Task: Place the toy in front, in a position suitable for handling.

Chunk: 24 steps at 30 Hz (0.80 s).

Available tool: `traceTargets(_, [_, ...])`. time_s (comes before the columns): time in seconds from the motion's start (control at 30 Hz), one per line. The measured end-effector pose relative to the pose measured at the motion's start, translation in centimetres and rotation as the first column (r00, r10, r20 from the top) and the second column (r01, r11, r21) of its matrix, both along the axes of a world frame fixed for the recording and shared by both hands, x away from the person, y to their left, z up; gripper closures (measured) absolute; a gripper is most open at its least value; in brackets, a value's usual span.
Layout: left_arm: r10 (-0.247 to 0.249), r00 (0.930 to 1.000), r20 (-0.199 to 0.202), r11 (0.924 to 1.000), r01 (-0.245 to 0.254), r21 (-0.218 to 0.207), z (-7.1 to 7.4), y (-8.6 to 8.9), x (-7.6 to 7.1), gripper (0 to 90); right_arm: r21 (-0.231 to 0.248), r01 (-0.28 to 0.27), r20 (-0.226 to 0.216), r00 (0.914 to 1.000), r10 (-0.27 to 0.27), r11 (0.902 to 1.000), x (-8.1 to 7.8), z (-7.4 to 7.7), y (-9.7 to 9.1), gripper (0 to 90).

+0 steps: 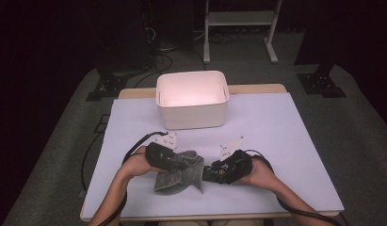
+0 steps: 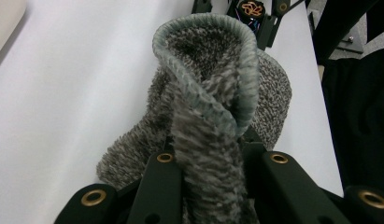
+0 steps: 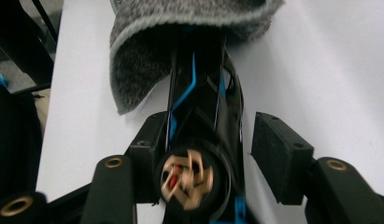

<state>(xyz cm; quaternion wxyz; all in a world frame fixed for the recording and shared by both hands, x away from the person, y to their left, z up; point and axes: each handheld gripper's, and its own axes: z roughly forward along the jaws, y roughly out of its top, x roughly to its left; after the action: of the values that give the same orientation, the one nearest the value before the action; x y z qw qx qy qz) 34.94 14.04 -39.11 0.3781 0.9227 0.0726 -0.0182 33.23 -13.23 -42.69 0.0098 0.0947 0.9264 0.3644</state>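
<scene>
Tongs first: left gripper (image 1: 184, 162) clenched on a bunched fold of the pouch; right gripper (image 1: 213, 172) released, straddling the rod with one pad plainly standing off it.

Working from the biggest thing down:

- Lilac-covered table (image 1: 285, 141): treat it as the support and let the load rest there rather than hang.
- White rectangular plastic bin (image 1: 191, 117): well apart at the far edge, so ignore it for now.
- Grey fuzzy knitted pouch (image 1: 181, 180): lying near the front edge between both hands. Keep the left pinch firm and lift the hem a little, so the mouth stays rounded instead of collapsing.
- Black rod with blue stripes and a copper-wound end (image 3: 203, 88): front part already tucked under the pouch's hem. Re-grip farther back, close squarely on the body (never on the copper windings), then push straight along the pouch's length, with no twisting. Judged about halfway in.

Comparing the views:

- Left gripper view: hemmed mouth curled into a loop right above the jaws, with the copper-wound end beyond it.
- Right gripper view: gap beside the pad, and the rod's body running up under the hem.
- High view: both forearms, the bin and the overall layout (too coarse for jaw contact).
</scene>
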Motion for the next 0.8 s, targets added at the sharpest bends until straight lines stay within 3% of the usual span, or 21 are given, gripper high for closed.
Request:
traceTargets(0.23, [-0.01,0.9999,-0.001,0.9998,0.01,-0.017,-0.1,-0.5,0.0,76.6,-0.104,-0.028,0.004,0.9996,0.029,0.9942,0.2,0.8,2.3,46.5])
traceTargets(0.33, [-0.017,0.9999,0.0,0.9996,0.017,-0.02,-0.1,-0.8,0.0,76.6,-0.127,-0.038,0.006,0.9992,0.039,0.9912,0.2,1.2,3.5,47.9])
traceTargets(0.5, [-0.009,0.9999,-0.005,0.9992,0.009,-0.04,-0.3,-0.6,0.0,76.6,-0.194,-0.056,0.029,0.9976,0.062,0.9794,0.2,1.2,4.8,54.1])
traceTargets(0.6, [-0.012,0.9999,-0.009,0.9989,0.012,-0.045,-0.5,-0.4,-0.1,76.5,-0.193,-0.053,0.056,0.9964,0.065,0.9798,0.0,1.2,4.7,54.9])
traceTargets(0.8, [-0.003,1.0,0.001,0.9993,0.003,-0.038,0.0,0.1,-0.2,75.4,-0.138,-0.048,0.049,0.9973,0.055,0.9892,0.0,1.2,3.8,55.3])
